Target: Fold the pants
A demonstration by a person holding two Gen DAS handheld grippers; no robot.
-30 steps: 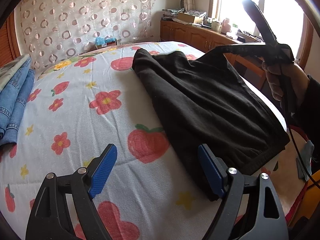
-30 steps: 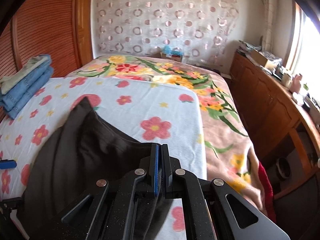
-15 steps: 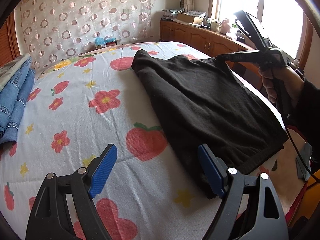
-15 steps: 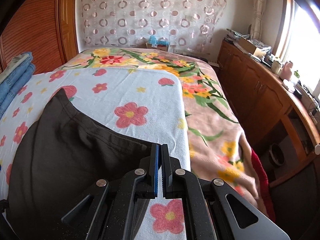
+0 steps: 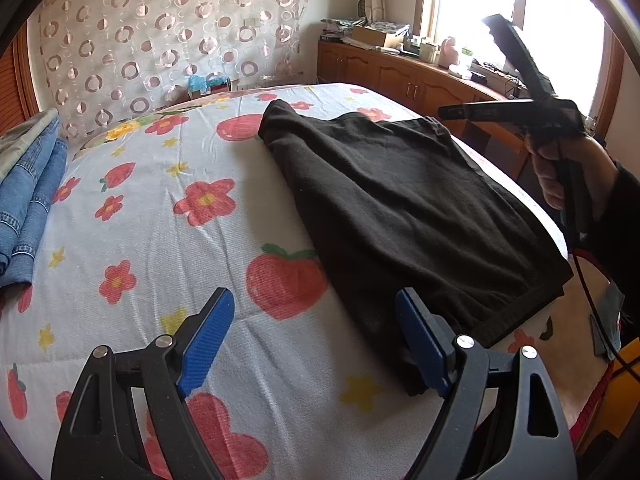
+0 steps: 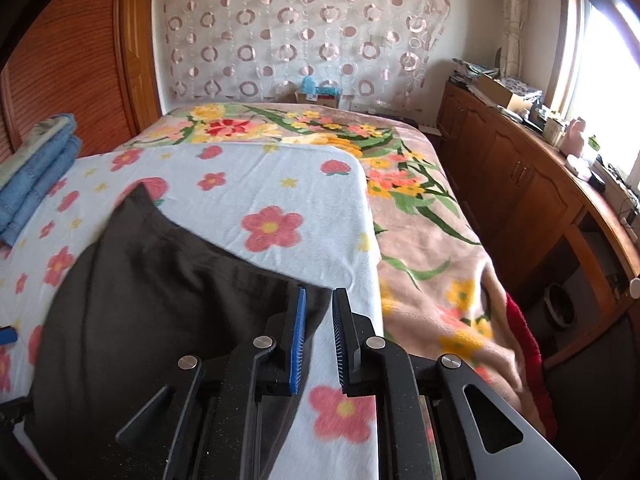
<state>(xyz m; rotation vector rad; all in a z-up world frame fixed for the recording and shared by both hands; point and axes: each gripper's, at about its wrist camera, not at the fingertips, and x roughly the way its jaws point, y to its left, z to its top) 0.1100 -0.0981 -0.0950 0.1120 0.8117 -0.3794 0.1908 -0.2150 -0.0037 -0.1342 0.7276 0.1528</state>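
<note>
Pants: black pants (image 5: pixel 408 208) lie folded flat on flowered bedspread (image 5: pixel 160 216).
Left gripper (image 5: pixel 320 340): wide apart, empty.
Right gripper (image 6: pixel 318 336): jaws just parting, nothing between.

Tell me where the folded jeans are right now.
The folded jeans sit stacked at the far left edge of the bed in both wrist views, on the flowered sheet beside the wooden wall, well apart from the black pants.
</note>
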